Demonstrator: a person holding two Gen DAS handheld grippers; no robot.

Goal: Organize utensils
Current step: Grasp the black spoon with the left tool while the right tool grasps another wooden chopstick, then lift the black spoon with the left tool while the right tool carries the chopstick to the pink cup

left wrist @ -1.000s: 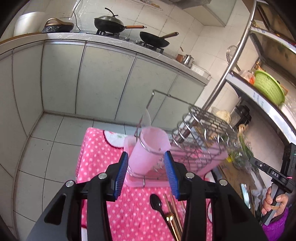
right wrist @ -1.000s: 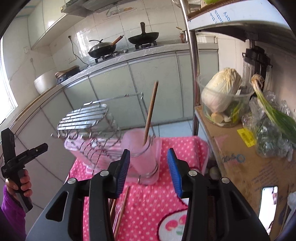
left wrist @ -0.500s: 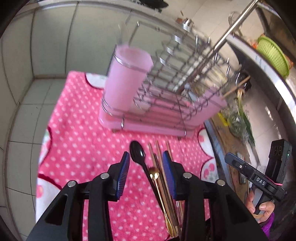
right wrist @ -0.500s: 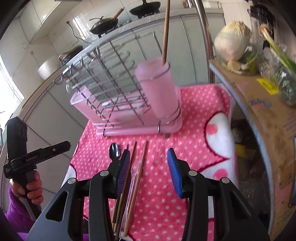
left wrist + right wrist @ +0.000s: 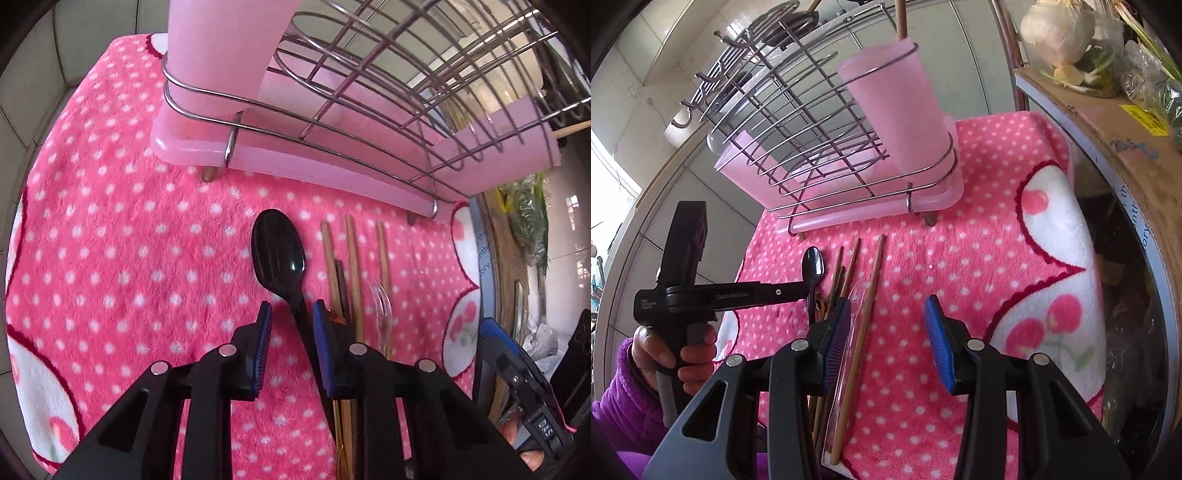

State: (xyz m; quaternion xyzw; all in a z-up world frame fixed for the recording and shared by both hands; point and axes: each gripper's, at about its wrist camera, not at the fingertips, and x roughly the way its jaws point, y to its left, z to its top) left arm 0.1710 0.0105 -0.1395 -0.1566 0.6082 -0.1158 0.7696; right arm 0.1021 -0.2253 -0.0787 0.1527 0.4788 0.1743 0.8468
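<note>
Left gripper (image 5: 289,321) straddles black spoon (image 5: 279,251) (pink cloth (image 5: 110,258)).

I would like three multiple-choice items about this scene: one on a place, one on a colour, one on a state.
1. Where does the spoon lie?
A. in the pink cup
B. on the dotted cloth, left of the chopsticks
C. on the cardboard box

2. What colour is the spoon?
A. black
B. gold
C. white

3. How are the left gripper fingers?
A. wide open above the rack
B. shut on a chopstick
C. set around the spoon's handle, not yet closed

Key: B, it lies on the cloth beside the chopsticks; A, it is glossy black; C, the handle runs between both fingers with a gap at the left.
</note>
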